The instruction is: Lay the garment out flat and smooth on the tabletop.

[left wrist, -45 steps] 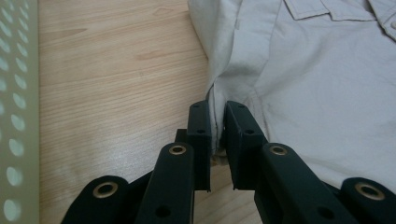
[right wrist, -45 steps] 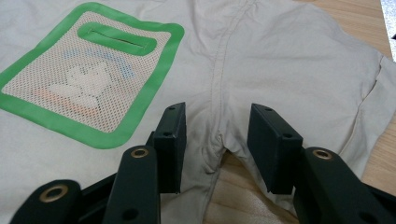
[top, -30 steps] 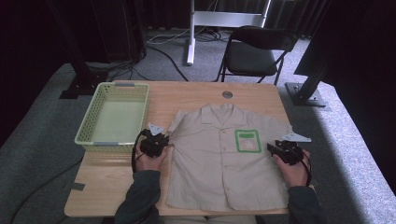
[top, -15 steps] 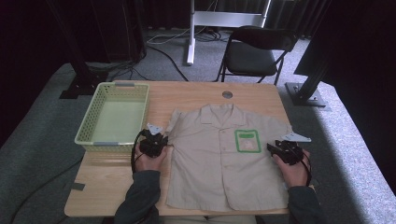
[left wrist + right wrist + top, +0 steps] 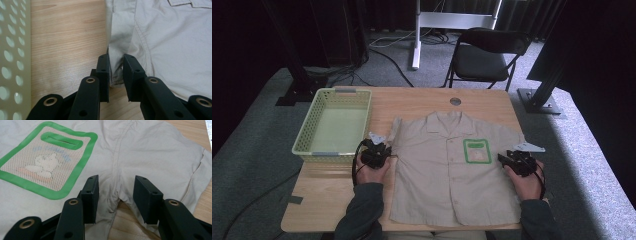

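The beige short-sleeved shirt, spread flat on the wooden table, looks light and limp, best pinched at the underarm seams: the left gripper's jaws, just easing apart, narrowly straddle one sleeve hem, the right gripper's stand wide over the other.
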Available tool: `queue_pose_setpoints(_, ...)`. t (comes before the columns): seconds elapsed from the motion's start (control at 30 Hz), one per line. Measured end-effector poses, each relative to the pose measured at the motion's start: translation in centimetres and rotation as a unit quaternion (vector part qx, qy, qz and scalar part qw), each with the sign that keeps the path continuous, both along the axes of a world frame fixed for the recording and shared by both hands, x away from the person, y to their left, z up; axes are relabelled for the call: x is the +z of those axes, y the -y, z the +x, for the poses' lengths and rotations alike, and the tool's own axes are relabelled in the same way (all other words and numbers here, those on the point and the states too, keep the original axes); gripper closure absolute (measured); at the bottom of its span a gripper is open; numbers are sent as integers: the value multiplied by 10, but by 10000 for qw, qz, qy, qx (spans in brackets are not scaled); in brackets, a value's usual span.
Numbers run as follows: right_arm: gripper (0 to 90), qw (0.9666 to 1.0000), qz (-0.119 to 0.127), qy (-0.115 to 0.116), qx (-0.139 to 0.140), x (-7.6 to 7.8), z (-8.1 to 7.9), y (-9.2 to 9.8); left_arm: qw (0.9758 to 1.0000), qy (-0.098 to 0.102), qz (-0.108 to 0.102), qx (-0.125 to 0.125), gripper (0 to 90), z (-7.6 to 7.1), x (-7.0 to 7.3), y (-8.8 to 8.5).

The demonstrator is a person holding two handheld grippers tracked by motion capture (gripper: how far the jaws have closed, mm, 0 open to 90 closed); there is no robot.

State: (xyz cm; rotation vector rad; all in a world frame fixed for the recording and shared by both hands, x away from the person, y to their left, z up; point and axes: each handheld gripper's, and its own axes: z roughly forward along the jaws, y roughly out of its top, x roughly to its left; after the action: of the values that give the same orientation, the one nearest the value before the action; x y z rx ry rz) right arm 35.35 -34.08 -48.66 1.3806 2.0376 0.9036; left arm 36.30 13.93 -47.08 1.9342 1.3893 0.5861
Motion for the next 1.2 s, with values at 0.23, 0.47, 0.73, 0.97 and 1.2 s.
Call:
queue_pose_setpoints(0.23,546,10000,4,0,7,0,0,0,10000,-1,23,24,760,-1,0,-1)
queue_pose_setpoints(0.47,543,10000,7,-2,10,0,0,0,10000,17,-32,51,750,-3,0,-3)
queue_pose_setpoints(0.73,539,10000,9,-3,16,0,0,0,10000,14,-40,77,746,-4,0,-4)
queue_pose_setpoints(0.97,536,10000,8,-3,18,0,0,0,9999,22,-62,114,734,-6,0,-6)
queue_pose_setpoints(1.2,535,10000,6,-4,20,0,0,0,9998,20,-100,159,724,-7,1,-8)
